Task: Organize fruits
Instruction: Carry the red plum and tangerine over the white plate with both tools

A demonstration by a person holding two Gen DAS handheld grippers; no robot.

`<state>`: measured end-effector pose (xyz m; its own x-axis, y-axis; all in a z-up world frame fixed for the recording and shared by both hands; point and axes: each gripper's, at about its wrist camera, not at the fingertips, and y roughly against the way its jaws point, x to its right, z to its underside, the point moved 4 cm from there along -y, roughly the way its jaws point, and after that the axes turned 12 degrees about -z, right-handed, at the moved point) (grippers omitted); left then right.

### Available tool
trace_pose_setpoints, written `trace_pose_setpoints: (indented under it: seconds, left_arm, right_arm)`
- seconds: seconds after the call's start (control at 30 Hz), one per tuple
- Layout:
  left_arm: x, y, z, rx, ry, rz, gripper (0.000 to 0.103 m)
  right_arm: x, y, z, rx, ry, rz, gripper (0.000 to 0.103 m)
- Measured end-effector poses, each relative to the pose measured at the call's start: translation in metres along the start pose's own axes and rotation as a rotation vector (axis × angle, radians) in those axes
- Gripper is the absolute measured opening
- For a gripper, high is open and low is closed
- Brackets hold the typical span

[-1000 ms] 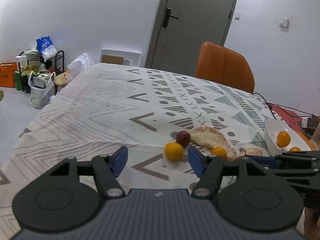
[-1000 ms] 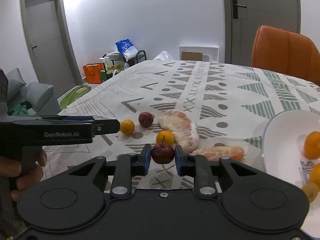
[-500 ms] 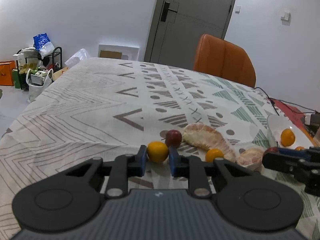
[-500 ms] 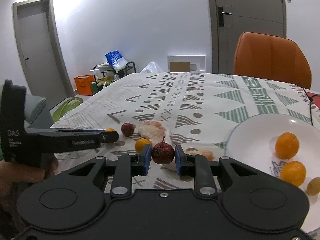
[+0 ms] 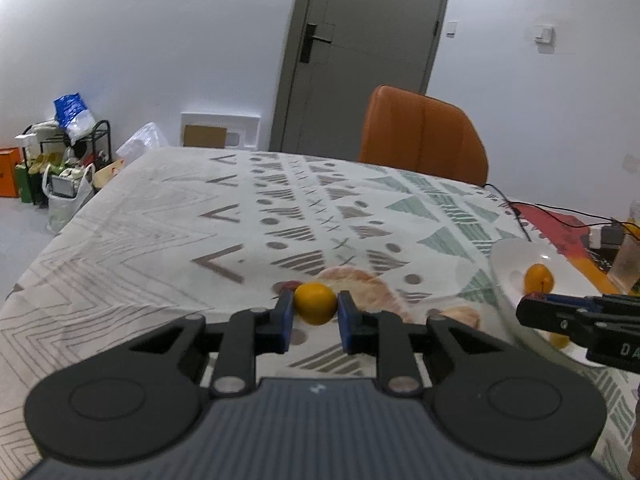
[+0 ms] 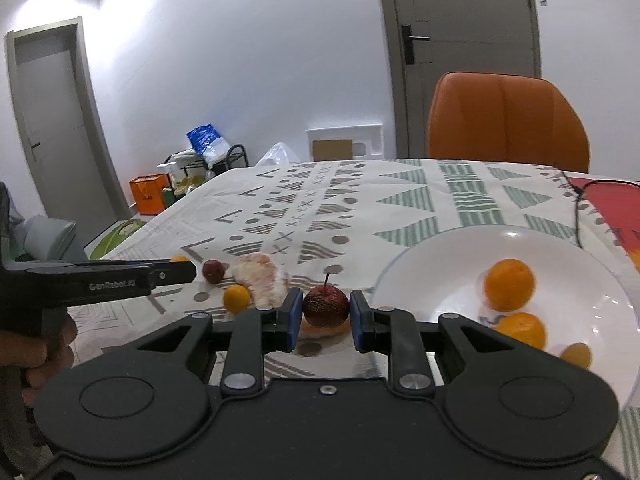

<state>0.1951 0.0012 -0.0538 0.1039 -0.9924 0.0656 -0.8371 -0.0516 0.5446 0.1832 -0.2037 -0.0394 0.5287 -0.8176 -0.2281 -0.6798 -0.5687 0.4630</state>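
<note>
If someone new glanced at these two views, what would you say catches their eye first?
Probably the fruit in each claw: the left claw is shut on a small orange citrus, and the right claw is shut on a dark red fruit with a stem. Next comes the white plate at right, holding oranges, and the orange chair behind the patterned table.

- An orange chair (image 5: 424, 132) stands at the far edge of the surface (image 5: 160, 232), which wears a patterned cloth.
- A grey door (image 5: 360, 52) is behind the chair.
- A cluttered black rack (image 5: 60, 160) stands left of the chair, against the wall.
- A black cable (image 5: 560, 212) trails right of the chair.
</note>
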Motion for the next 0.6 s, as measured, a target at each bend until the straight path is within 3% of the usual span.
trace_pose_setpoints:
  seconds: [0.6]
  left_arm:
    - [0.079, 0.013, -0.009, 0.048, -0.090, 0.113, 0.022]
  right_arm:
    - [0.053, 0.050, 0.006, 0.080, -0.064, 0.117, 0.024]
